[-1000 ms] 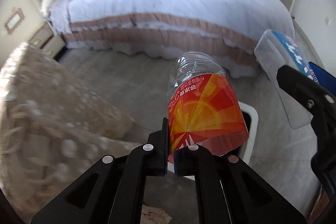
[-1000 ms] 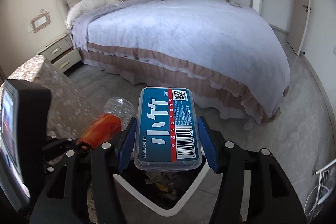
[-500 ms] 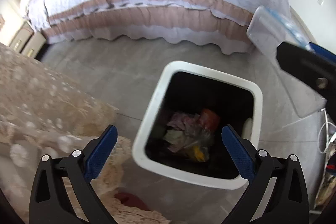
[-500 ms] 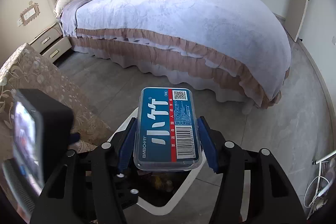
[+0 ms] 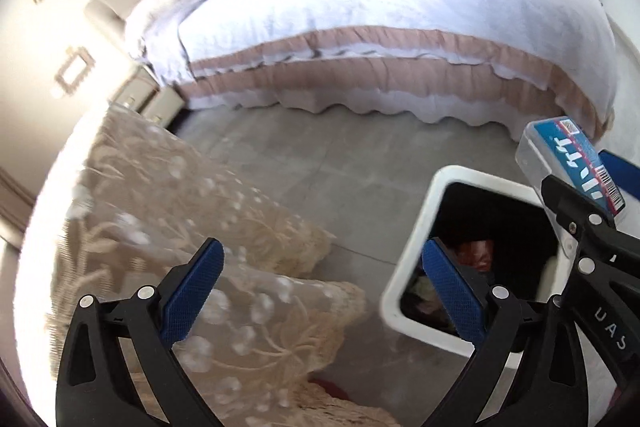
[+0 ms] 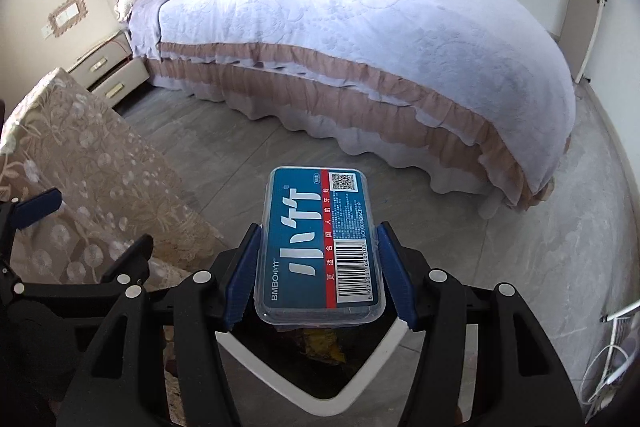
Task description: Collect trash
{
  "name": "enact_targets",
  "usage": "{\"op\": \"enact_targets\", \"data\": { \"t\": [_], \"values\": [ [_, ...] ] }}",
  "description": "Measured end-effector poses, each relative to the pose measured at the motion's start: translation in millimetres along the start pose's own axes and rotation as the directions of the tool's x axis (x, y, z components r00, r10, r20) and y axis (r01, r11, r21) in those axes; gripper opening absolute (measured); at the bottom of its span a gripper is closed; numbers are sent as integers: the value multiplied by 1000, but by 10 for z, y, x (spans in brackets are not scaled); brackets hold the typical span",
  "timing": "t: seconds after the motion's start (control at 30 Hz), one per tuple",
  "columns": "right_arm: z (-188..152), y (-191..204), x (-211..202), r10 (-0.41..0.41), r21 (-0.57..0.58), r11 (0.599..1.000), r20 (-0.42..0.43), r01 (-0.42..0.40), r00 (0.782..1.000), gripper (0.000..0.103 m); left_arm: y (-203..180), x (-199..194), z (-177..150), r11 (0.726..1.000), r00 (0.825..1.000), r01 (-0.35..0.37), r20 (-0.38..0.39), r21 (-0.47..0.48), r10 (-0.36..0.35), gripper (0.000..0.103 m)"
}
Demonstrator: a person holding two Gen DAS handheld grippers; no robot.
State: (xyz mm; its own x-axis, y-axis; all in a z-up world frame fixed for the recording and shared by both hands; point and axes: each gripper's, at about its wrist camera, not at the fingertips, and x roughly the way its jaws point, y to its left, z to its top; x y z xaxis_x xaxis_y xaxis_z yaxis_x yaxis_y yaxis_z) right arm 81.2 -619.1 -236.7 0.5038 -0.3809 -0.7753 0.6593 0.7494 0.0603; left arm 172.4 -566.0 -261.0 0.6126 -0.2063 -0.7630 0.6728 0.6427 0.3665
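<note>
While left gripper gapes empty, right gripper (jaws just widening) flanks blue box over bin.

The left gripper stands wide open and empty. Ahead to its right sits a white bin with trash inside; lace cloth lies to its left.

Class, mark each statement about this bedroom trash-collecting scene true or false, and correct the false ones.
1. The left tool holds an orange bottle. False: it is open and empty.
2. A blue-labelled plastic box sits between the right tool's fingers. True.
3. The white bin is empty. False: trash lies inside.
4. The box is above the bin's opening. True.
5. The bed has a bare mattress. False: a pale cover drapes it.
</note>
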Motion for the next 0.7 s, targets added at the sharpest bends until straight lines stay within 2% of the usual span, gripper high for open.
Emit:
{"op": "enact_targets", "data": {
  "t": [0.03, 0.1, 0.4, 0.63, 0.7],
  "values": [
    [18, -8, -10, -5, 8, 1000, 7, 5, 1000, 98, 15, -27, 3, 1000, 1000, -24, 12, 2, 24, 98],
    [44, -16, -43, -10, 11, 1000, 31, 9, 999, 99, 69, -60, 8, 1000, 1000, -22, 11, -10, 22, 98],
    [91, -41, -219, -14, 41, 999, 39, 12, 999, 99, 278, -286, -10, 997, 999, 12, 40, -75, -9, 98],
    [167, 72, -609, -2, 41, 999, 130, -4, 992, 99, 453, -650, -3, 992, 994, 33, 105, -119, -20, 98],
    [194, 123, -718, 5, 38, 999, 161, -11, 987, 99, 538, -784, -17, 991, 992, 21, 128, -135, -4, 98]
  ]
}}
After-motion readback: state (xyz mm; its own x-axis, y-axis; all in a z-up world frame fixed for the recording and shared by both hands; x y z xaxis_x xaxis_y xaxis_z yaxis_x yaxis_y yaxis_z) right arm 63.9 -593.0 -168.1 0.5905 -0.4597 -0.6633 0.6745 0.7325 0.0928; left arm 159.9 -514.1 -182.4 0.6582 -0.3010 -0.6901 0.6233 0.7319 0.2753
